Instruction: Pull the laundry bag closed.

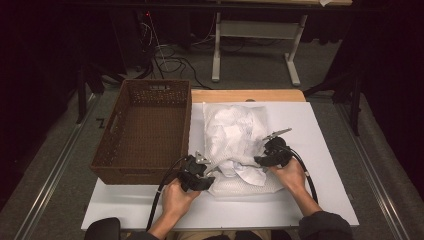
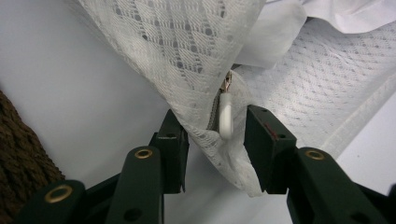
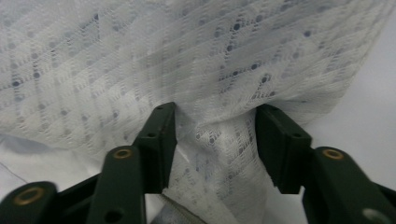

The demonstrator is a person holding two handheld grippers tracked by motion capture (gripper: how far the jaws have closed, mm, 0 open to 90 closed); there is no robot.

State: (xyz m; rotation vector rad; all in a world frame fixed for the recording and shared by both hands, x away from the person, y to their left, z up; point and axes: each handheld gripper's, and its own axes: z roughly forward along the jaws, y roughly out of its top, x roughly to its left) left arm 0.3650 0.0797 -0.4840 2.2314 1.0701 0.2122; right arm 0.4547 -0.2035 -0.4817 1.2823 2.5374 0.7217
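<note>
A white mesh laundry bag (image 1: 240,188) stuffed with white clothing (image 1: 232,131) lies on the white tabletop (image 1: 320,150). My left gripper (image 1: 212,172) is at the bag's near left corner. In the left gripper view its jaws (image 2: 217,135) stand apart, with the mesh corner (image 2: 187,46) and the white zipper pull (image 2: 225,116) hanging loosely between them. My right gripper (image 1: 257,161) is at the bag's right side. In the right gripper view its jaws (image 3: 215,135) are spread, and a fold of mesh (image 3: 140,56) is bunched between them without being pinched.
A brown woven basket (image 1: 135,175) stands to the left of the bag, its wall close to my left gripper and also showing at the left gripper view's edge as the basket (image 2: 18,149). A wooden strip (image 1: 247,95) borders the table's far edge. White tabletop runs right of the bag.
</note>
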